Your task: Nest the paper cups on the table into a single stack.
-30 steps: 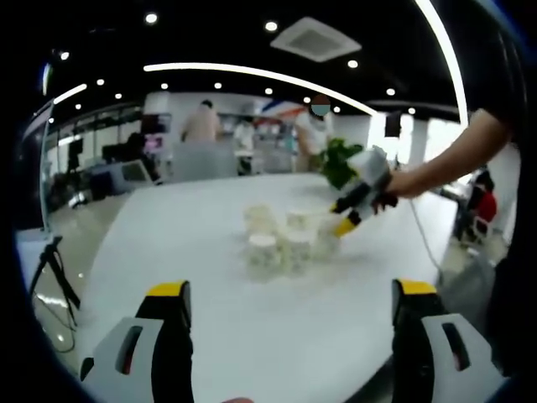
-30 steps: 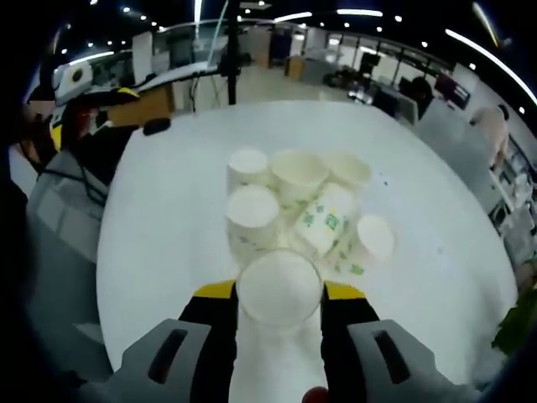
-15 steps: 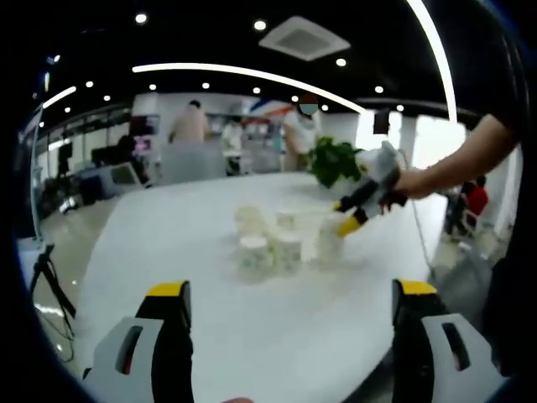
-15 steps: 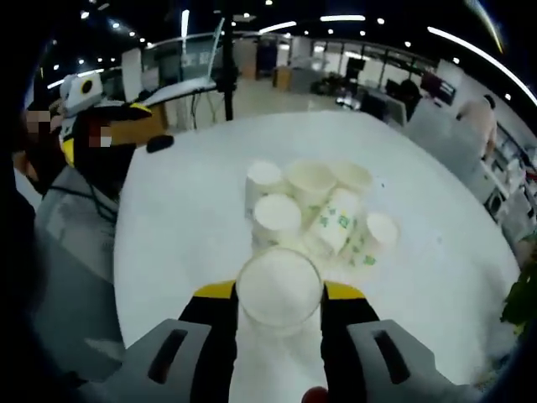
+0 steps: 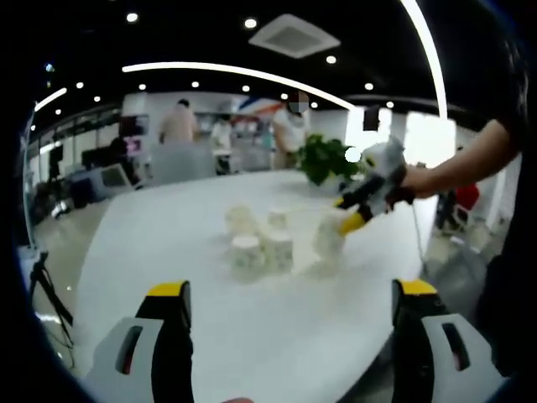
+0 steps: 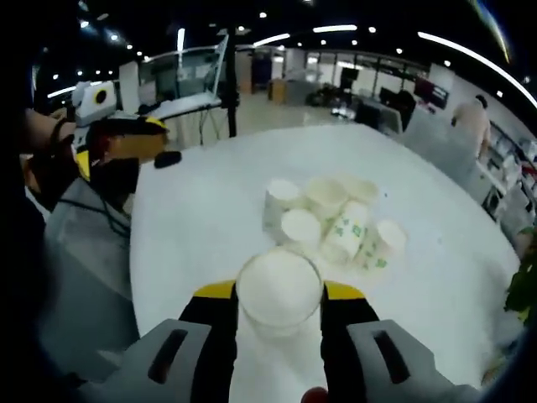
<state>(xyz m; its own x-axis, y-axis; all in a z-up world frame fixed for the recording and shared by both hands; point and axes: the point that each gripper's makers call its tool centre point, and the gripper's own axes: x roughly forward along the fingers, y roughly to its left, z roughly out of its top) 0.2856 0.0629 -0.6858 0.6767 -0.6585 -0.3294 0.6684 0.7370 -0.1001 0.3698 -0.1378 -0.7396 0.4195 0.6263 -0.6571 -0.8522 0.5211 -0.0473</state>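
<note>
Several white paper cups with green print point(image 6: 331, 222) cluster on the white table point(image 6: 193, 235), some upright and some lying tilted. My right gripper point(image 6: 279, 294) is shut on one upright cup point(image 6: 278, 284), held nearer to me than the cluster. In the left gripper view the same cluster point(image 5: 256, 242) sits mid-table, and the right gripper point(image 5: 365, 197) comes in from the right, its held cup point(image 5: 330, 238) beside the others. My left gripper point(image 5: 291, 294) stands wide open near the table's edge with nothing between its jaws. The left gripper point(image 6: 117, 134) also shows at the upper left of the right gripper view.
A potted plant point(image 5: 327, 159) stands at the table's far side. People point(image 5: 180, 126) stand in the office behind. A small black object point(image 6: 168, 158) lies near the table edge, and a tripod pole point(image 6: 226, 75) rises beyond it.
My right gripper has pulled back and up from the cluster with the cup still in it, so the cluster looks smaller. The left gripper's jaws have stayed open.
</note>
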